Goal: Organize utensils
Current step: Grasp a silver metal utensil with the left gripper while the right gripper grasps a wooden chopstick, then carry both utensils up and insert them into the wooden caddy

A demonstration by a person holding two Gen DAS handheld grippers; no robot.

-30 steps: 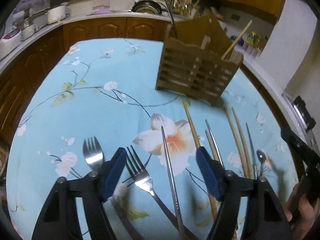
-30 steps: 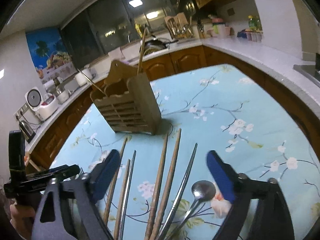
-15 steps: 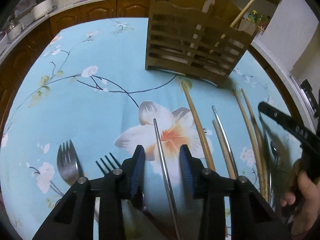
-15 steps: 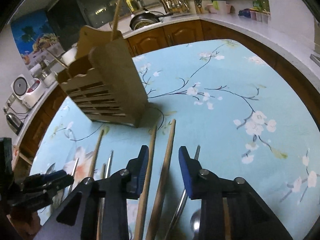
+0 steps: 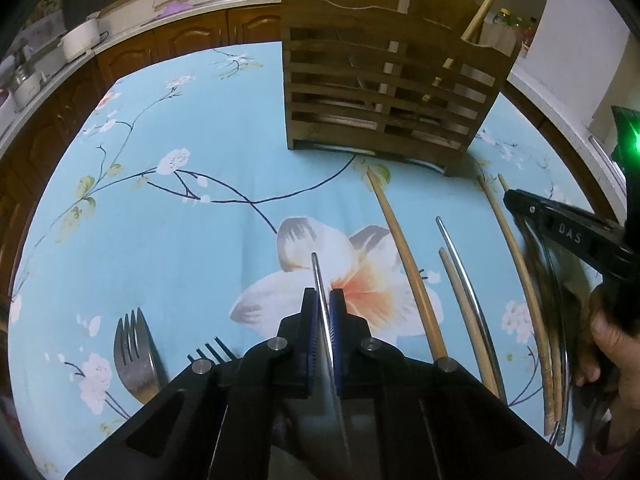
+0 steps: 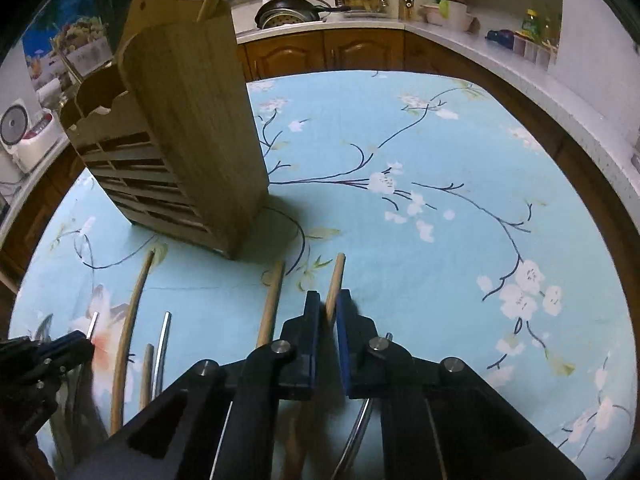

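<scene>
My left gripper (image 5: pixel 323 300) is shut on a metal chopstick (image 5: pixel 319 276) that lies on the blue floral tablecloth (image 5: pixel 180 240). My right gripper (image 6: pixel 328 304) is shut on a wooden chopstick (image 6: pixel 336 276); it also shows at the right of the left wrist view (image 5: pixel 560 228). A slatted wooden utensil holder (image 5: pixel 384 92) stands on the table beyond both grippers and holds a wooden chopstick (image 5: pixel 486 2) and a white utensil; the holder also shows in the right wrist view (image 6: pixel 180 140). Two forks (image 5: pixel 132 352) lie left of my left gripper.
More wooden chopsticks (image 5: pixel 404 264) and metal chopsticks (image 5: pixel 460 264) lie between the grippers. A second wooden chopstick (image 6: pixel 272 300) lies just left of my right gripper. A kitchen counter (image 6: pixel 460 36) with a pan (image 6: pixel 292 14) curves around the table's far side.
Both grippers went from wide open to shut, the left on the metal chopstick, the right on the wooden chopstick. Both moved forward toward the holder.
</scene>
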